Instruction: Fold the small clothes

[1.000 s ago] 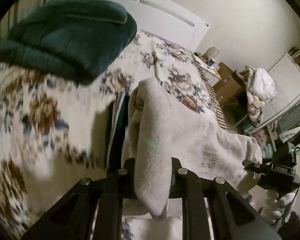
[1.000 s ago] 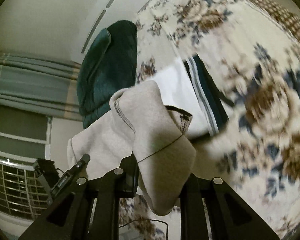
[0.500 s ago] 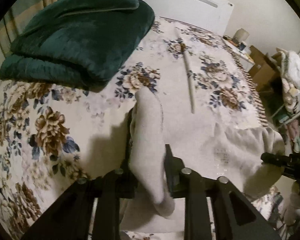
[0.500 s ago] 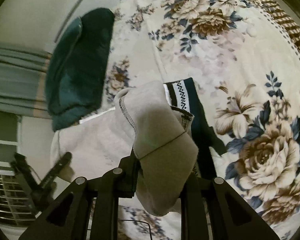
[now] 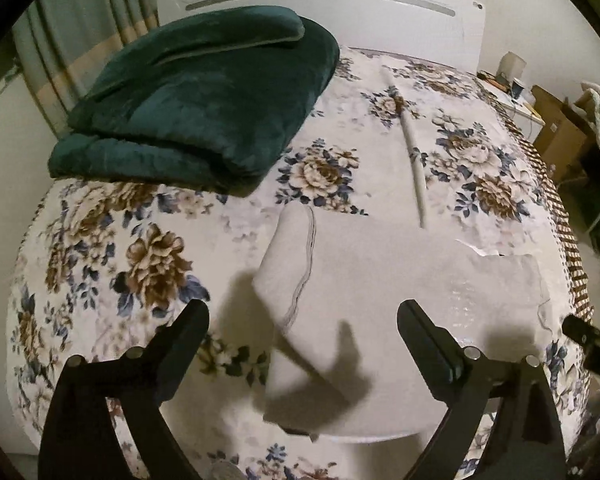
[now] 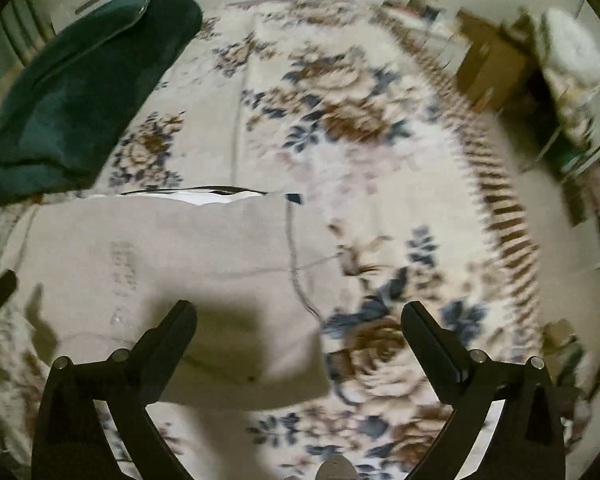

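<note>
Cream garment (image 5: 380,292) lay folded flat on the floral bedspread (image 5: 100,264) ahead of and between our left gripper (image 5: 302,322) fingers, which stood wide apart holding nothing, a green blanket (image 5: 204,96) far beyond the left finger. Our right gripper (image 6: 298,322) was equally spread and empty, the cloth mostly ahead of its left finger. We judged the top layer could slide or spring open if a finger snagged the loose thread at its edge; faint grey print on the fabric was too blurred to read.
</note>
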A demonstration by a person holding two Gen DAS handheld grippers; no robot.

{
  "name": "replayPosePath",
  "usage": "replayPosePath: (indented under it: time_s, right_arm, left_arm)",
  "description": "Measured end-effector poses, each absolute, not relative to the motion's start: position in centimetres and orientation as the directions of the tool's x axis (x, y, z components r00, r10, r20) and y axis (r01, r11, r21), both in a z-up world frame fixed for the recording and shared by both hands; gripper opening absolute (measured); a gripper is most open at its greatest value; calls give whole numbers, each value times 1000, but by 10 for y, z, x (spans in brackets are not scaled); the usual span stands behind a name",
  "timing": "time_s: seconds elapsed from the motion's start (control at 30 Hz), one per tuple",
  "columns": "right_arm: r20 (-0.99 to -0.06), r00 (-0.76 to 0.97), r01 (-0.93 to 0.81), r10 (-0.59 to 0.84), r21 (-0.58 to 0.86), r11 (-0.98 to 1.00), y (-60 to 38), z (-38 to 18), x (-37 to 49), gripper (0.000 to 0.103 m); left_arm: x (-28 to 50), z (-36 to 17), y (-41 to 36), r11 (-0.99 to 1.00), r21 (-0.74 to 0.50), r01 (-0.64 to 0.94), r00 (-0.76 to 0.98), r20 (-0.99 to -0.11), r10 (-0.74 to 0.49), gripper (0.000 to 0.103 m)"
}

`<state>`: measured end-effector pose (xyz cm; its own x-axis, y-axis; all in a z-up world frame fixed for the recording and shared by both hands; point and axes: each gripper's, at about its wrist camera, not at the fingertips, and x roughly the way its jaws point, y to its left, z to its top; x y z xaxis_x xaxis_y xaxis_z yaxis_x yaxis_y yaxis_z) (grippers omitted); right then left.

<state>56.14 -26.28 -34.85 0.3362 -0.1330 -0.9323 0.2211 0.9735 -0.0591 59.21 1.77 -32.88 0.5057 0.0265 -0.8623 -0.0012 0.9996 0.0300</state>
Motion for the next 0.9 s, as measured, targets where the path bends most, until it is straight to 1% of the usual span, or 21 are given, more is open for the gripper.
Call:
replayPosePath:
  time_s: [0.17, 0.33, 0.53, 0.73, 0.9]
  right_arm:
    - [-911, 370, 236, -181, -96, 967, -256, -317, 527, 103]
    - [-867, 437, 260, -240, -133, 956, -249, -264, 480, 103]
    - [-826, 500, 296, -259, -118, 948, -248, -194, 420, 103]
    - [-772, 575, 290, -270, -116, 950, -237, -118, 351, 103]
    - [-726, 636, 274, -261, -104, 956, -226, -61, 294, 103]
  left_arm:
    - [568, -304, 9, 999, 38, 0, 518, -855, 32, 99]
    - [531, -260, 2, 999, 40, -9, 551, -834, 38, 99]
    - [480, -201, -4, 999, 40, -5, 612, -790, 35, 99]
    - [418, -142, -12, 999, 32, 8, 654, -756, 19, 99]
    - [370, -104, -19, 999, 30, 33, 678, -735, 0, 99]
